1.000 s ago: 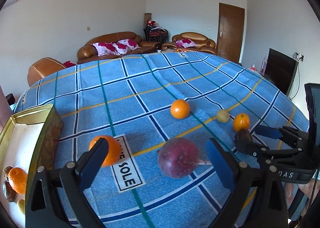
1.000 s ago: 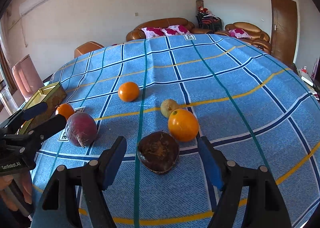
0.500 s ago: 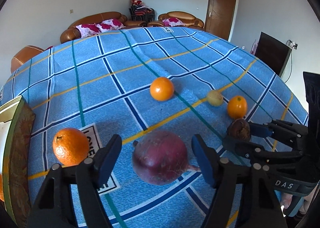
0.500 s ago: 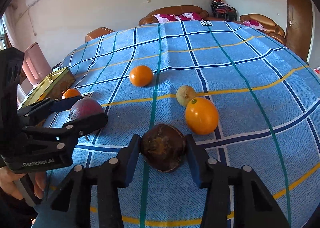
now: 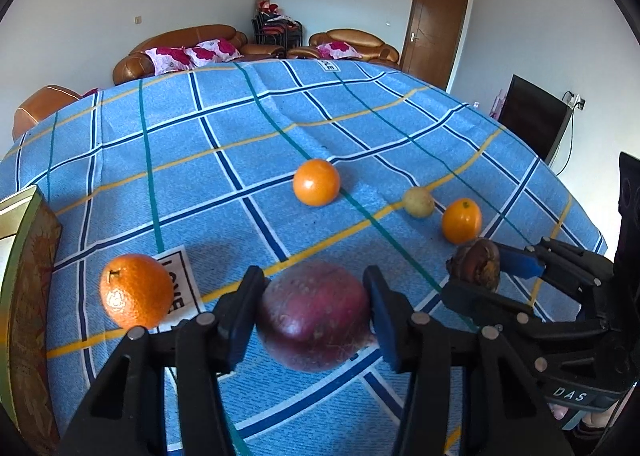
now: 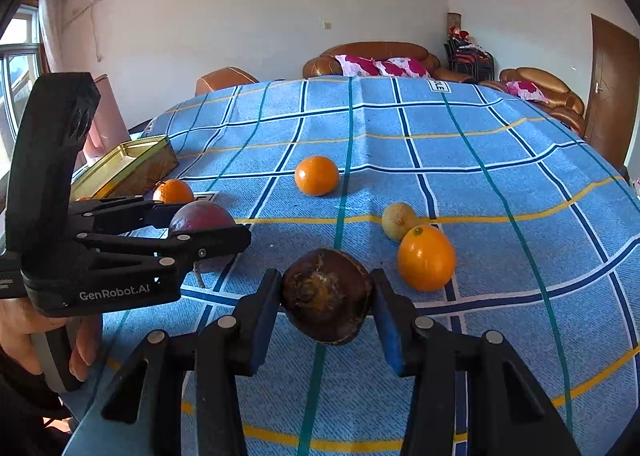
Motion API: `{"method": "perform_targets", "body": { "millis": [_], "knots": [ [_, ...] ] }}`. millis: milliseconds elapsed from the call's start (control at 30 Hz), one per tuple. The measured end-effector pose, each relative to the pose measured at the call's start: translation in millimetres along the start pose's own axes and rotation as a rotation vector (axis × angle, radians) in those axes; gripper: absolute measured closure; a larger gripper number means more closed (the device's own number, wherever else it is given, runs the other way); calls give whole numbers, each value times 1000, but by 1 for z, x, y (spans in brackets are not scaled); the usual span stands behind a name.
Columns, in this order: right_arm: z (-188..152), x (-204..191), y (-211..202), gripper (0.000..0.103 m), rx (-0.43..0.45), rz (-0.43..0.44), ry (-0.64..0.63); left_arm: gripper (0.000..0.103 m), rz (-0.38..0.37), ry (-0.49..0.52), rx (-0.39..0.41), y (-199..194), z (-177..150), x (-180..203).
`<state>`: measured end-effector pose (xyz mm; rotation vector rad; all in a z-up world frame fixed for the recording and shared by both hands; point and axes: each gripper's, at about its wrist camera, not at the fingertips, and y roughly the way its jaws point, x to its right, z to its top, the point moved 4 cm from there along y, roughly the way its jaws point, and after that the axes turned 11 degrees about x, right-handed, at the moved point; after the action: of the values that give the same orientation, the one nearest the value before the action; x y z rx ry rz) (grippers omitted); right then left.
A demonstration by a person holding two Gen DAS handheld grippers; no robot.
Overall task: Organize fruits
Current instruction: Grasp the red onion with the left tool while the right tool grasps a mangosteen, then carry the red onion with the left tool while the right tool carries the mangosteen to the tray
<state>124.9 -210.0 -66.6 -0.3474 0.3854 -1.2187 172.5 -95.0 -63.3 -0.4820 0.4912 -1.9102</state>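
Both grabs landed at pretty much the same time. A second earlier both grippers stood wide with the fruit loose between them. By this frame the left gripper (image 5: 314, 312) was closing in on the purple fruit (image 5: 314, 316), pads touching both flanks, and the right gripper (image 6: 326, 296) had pinched the dark brown fruit (image 6: 326, 294). Whether either fruit had left the blue checked cloth (image 5: 248, 128) yet, I honestly couldn't tell.

Further out from the left camera: a loose orange (image 5: 136, 290) at 9 o'clock of the purple one, just beside the gold tin (image 5: 24, 276); another orange (image 5: 316, 182) at 12; a small yellowish fruit (image 5: 418, 202) and a third orange (image 5: 461, 220) out toward 2. So two were in hand and four left, presumably all bound for the tin.
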Motion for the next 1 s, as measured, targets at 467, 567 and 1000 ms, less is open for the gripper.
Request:
{"method": "perform_targets", "body": {
  "millis": [467, 567, 1000],
  "knots": [
    [5, -11, -22, 56, 148, 4, -69, 50, 11, -23, 186, -36, 9, -7],
    [5, -14, -27, 56, 181, 7, -87, 50, 22, -19, 213, -41, 10, -7],
    [6, -18, -42, 56, 270, 23, -121, 50, 70, 26, 318, -61, 12, -2]
  ]
}}
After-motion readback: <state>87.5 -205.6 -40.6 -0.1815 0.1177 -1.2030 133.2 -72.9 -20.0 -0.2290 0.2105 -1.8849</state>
